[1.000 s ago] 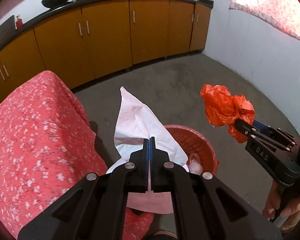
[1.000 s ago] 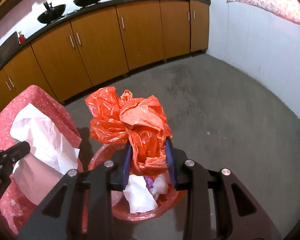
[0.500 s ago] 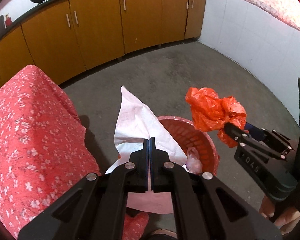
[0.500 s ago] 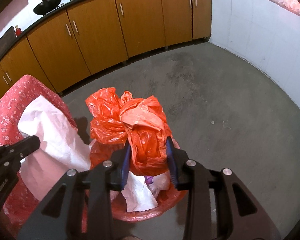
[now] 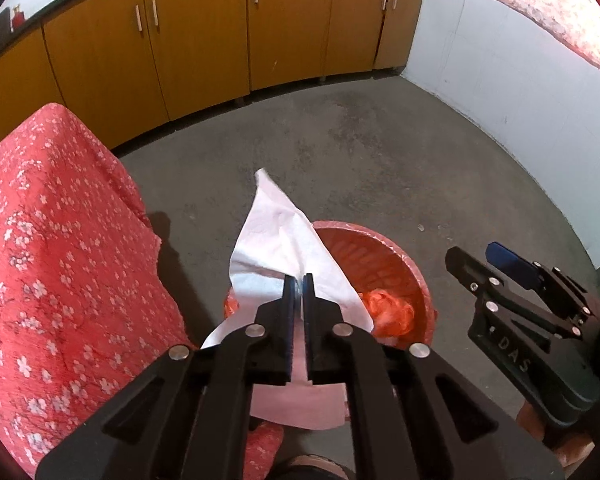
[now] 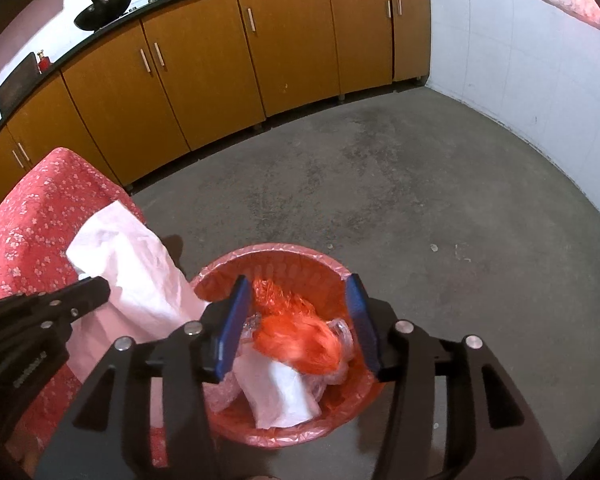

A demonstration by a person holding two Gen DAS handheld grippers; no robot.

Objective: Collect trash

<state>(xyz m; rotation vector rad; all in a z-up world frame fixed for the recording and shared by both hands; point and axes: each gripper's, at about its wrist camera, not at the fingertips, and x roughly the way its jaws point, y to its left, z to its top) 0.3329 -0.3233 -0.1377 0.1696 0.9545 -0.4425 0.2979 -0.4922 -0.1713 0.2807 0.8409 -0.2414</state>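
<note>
My left gripper [image 5: 298, 280] pinches a large white paper sheet [image 5: 276, 240] that stands up over the left rim of the red lined bin [image 5: 384, 240]; its jaws are just starting to open, with the sheet still between the pads. The right gripper [image 6: 298, 282] hovers over the bin [image 6: 276, 250], its jaws opening and nothing between them. The orange plastic bag [image 6: 296, 340] lies inside the bin on crumpled white paper [image 6: 280, 396] and clear plastic. From the right wrist view the left gripper [image 6: 100, 290] and its sheet [image 6: 140, 272] show at the left.
A table draped in red floral cloth [image 5: 52, 260] stands close on the bin's left. Orange cabinets [image 6: 220, 80] with woks on the counter line the back, and a white tiled wall [image 6: 520, 60] closes the right. Grey concrete floor [image 6: 380, 200] lies beyond the bin.
The right gripper opened and let go of the orange bag, which dropped into the bin. Both grippers came lower toward the bin; the left still carries the white sheet.
</note>
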